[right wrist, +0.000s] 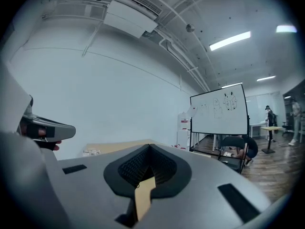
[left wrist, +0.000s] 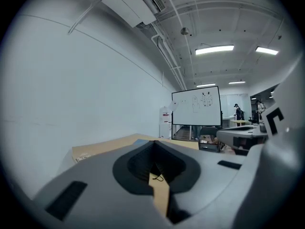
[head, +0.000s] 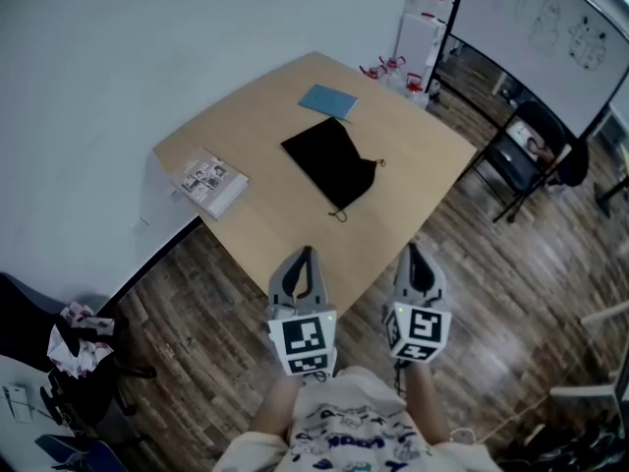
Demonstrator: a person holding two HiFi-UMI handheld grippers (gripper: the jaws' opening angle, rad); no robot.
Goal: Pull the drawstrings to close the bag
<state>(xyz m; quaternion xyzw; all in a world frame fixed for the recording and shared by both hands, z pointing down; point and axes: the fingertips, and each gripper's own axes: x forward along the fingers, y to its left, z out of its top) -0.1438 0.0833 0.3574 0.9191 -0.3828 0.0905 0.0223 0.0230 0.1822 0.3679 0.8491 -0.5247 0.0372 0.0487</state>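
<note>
A flat black drawstring bag lies in the middle of the wooden table. One cord loop trails off its near corner and another cord end off its right corner. My left gripper and right gripper hover side by side over the table's near edge, short of the bag, both shut and empty. In the left gripper view the closed jaws leave a slit showing tabletop and a bit of cord. In the right gripper view the gripper is shut as well.
A blue flat item lies just beyond the bag and a printed booklet lies at the table's left corner. A whiteboard and a black chair stand to the right. White boxes stand behind the table.
</note>
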